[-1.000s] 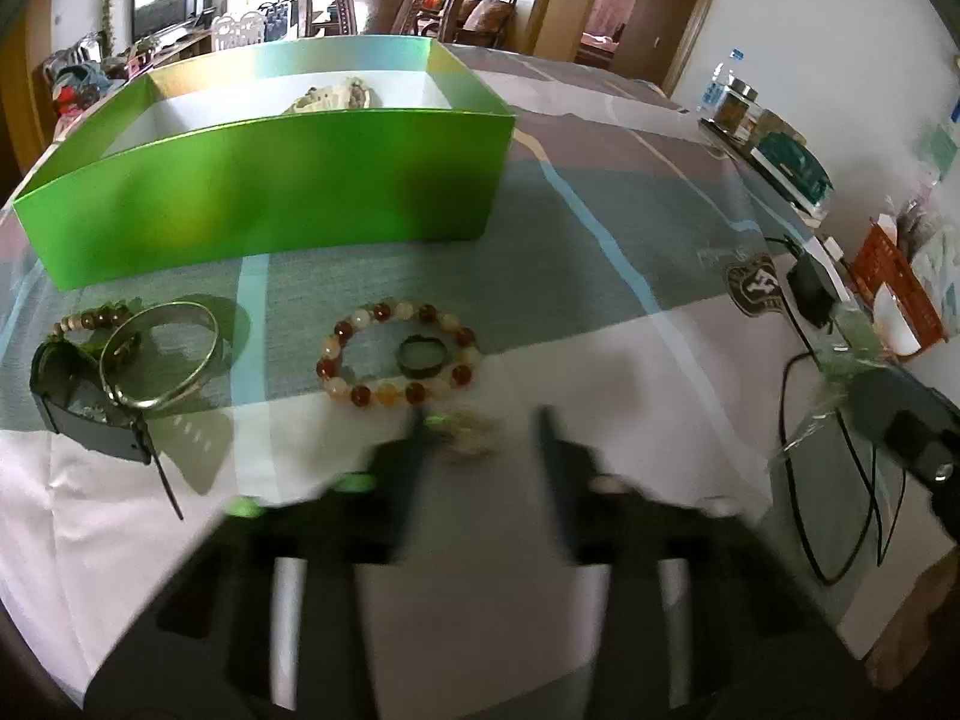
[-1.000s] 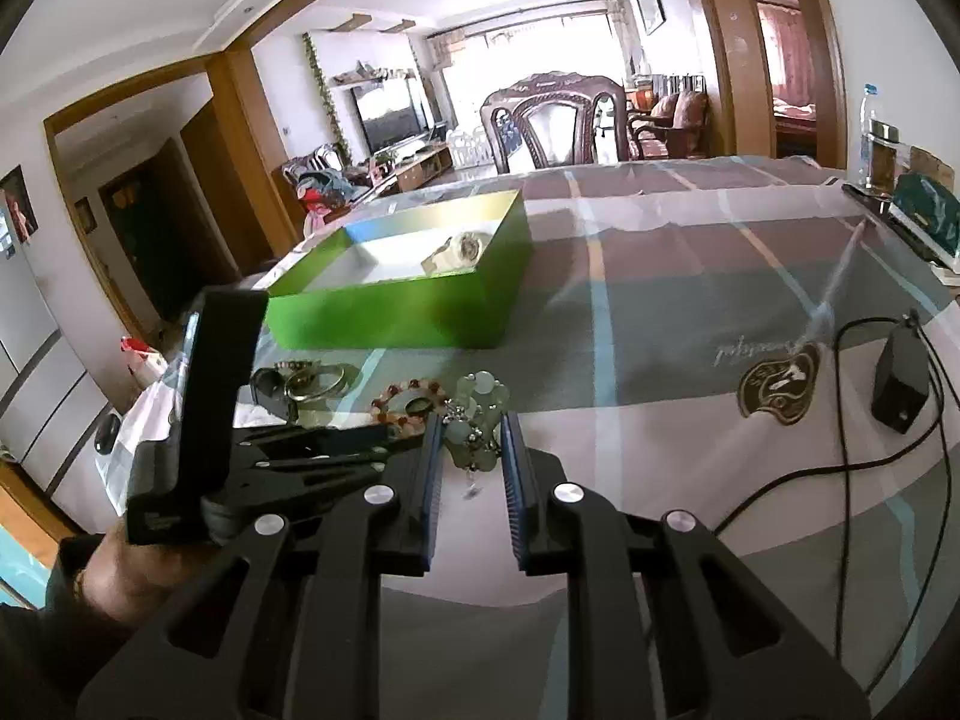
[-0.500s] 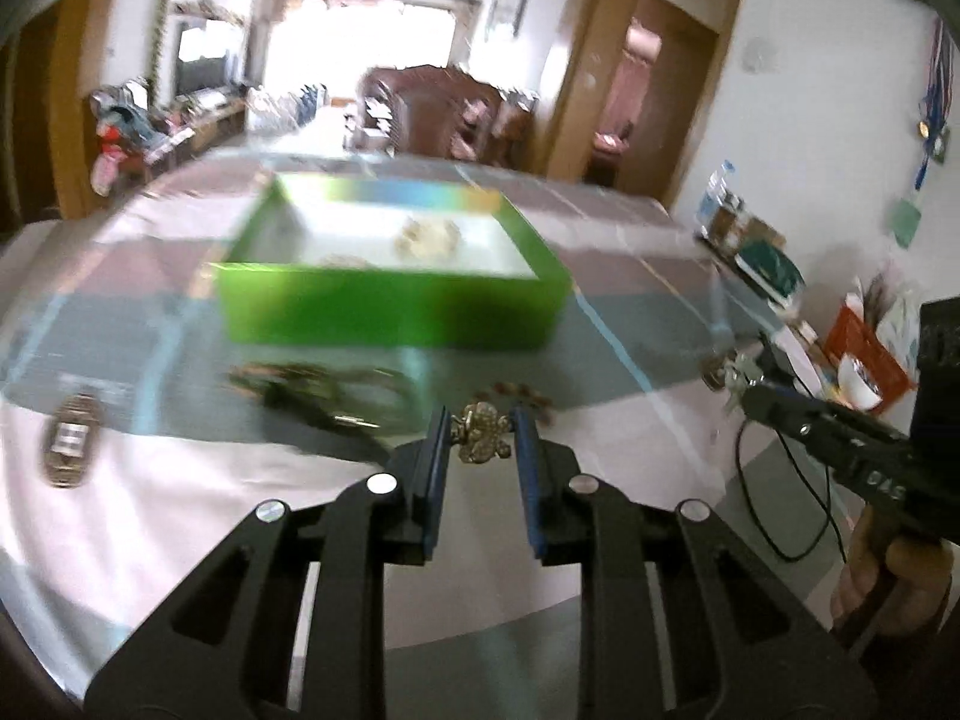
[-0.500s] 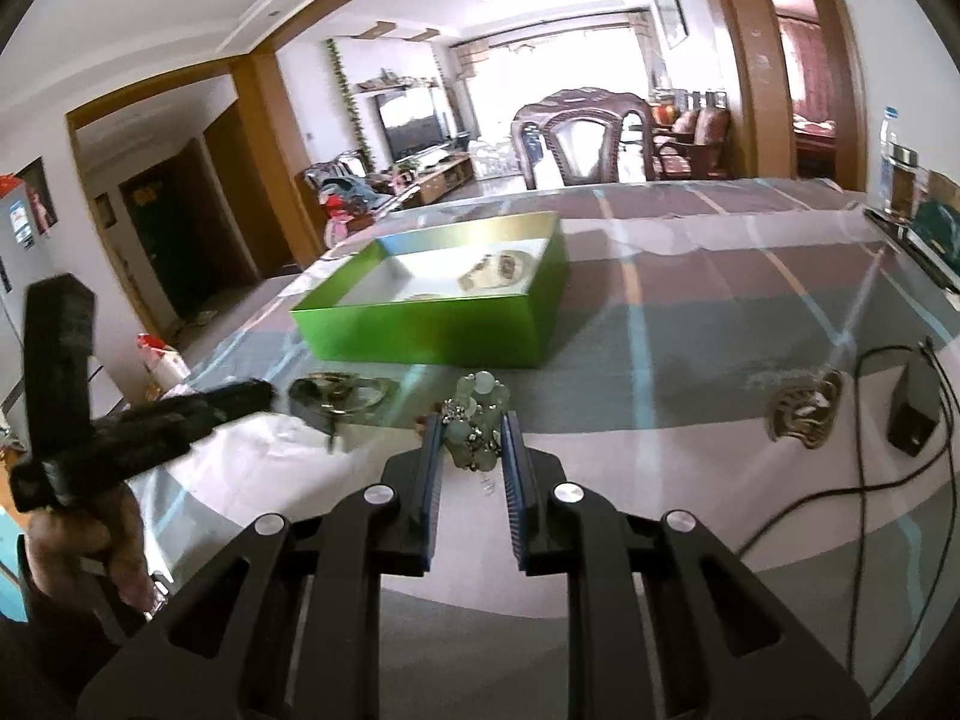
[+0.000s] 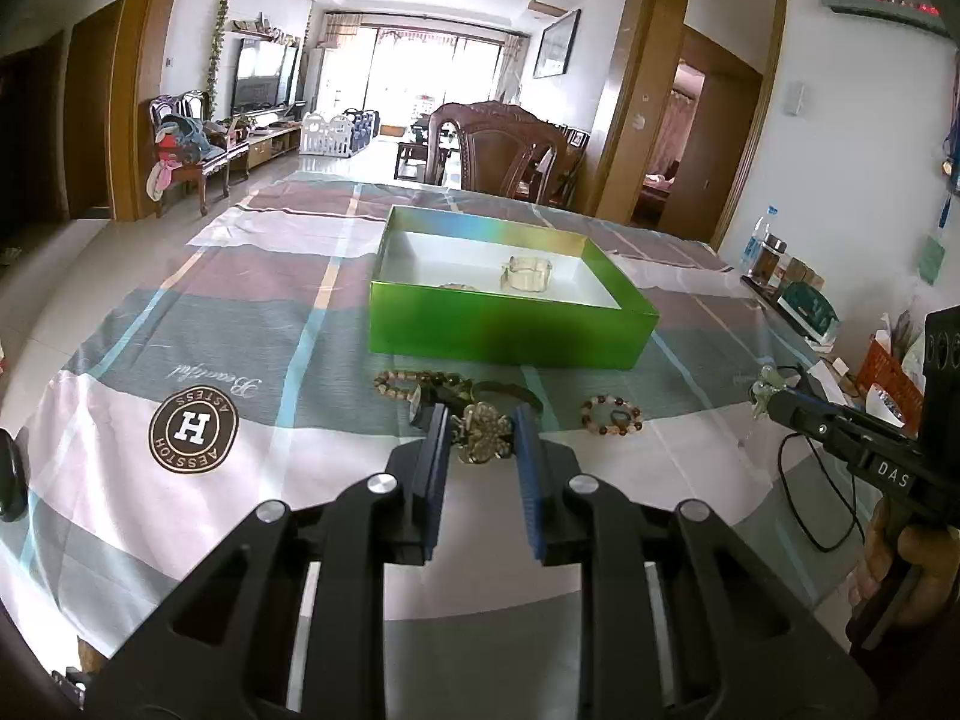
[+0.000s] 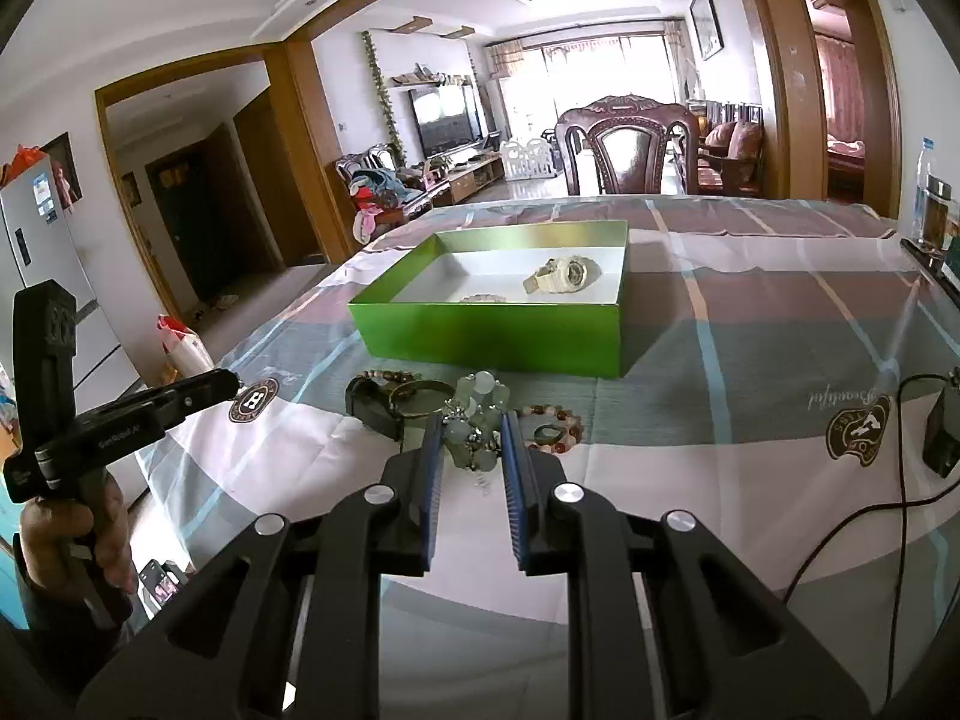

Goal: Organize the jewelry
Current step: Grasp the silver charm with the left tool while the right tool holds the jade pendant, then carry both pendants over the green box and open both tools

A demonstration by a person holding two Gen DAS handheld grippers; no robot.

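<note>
Two handheld grippers are raised above a table [image 5: 180,324] covered with a checked cloth. A second ago the left gripper [image 5: 478,420] sat low over the cloth, closing in on a small gold-coloured ornament beside the loose jewelry. Now it has lifted clear, and that gold ornament [image 5: 483,439] is pinched between its jaws, off the table. The right gripper [image 6: 472,429] has barely shifted and, as before, is closed on a cluster of pale green beads [image 6: 477,414].

This suggests both pickups are done, and that carrying the two pieces to the box is what remains.

The green box [image 5: 510,336] stands open farther along the table, straight beyond both grippers and well apart from them. Inside it lie a pale wristwatch [image 6: 561,273] toward the right and a small bracelet [image 6: 483,298] against the near wall.

On the cloth between the box and the grippers, loose pieces remain: a dark watch [image 6: 369,405] with a metal bangle [image 6: 420,396] at the left, and a bracelet of red and cream beads [image 5: 611,414] at the right.

In each wrist view the held piece sits at the tips of the jaws, squeezed from both sides, with some of it standing out past them.
</note>
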